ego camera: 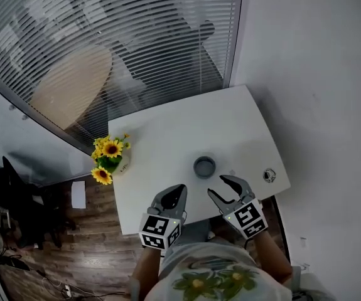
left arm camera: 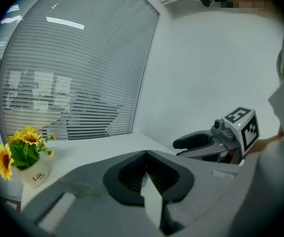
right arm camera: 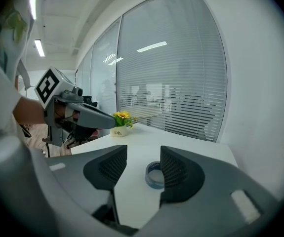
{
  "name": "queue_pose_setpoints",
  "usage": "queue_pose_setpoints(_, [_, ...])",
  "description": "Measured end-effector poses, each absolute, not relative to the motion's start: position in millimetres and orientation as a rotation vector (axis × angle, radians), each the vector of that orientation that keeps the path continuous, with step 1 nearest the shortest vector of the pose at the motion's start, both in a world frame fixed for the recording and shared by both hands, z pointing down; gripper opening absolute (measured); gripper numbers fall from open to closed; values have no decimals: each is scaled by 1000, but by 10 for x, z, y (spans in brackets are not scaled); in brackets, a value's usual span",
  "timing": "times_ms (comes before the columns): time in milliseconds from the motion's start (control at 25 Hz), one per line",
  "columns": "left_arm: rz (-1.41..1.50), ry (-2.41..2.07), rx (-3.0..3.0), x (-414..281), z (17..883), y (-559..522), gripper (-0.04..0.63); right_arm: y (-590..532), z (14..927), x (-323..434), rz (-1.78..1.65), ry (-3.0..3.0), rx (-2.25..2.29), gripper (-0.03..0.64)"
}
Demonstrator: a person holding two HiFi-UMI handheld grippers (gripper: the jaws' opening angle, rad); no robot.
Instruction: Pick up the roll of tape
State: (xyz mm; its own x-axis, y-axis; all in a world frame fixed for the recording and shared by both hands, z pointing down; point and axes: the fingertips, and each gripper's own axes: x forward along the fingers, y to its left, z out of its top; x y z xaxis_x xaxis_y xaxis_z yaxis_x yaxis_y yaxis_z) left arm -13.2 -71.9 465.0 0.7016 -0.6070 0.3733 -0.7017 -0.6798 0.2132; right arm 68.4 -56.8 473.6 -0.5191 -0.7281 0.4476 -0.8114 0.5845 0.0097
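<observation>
My right gripper [ego camera: 216, 185], jaws apart and empty, is nearer the roll of tape [ego camera: 204, 167] lying flat just ahead; my left gripper [ego camera: 179, 187] is closed.

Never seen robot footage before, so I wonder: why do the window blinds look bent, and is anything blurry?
Head view: the wide lens bows the blinds. Left gripper view: a fisheye circle with a black rim; the close left gripper looks soft. Right gripper view: the same curving, yet the roll of tape is fairly sharp.
</observation>
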Motion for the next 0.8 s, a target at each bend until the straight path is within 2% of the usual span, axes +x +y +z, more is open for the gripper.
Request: queue_pose_setpoints(800, [437,-1035,2491,-192,4930,-1261,2,-1156,5206,518,375,-2385,1060,199])
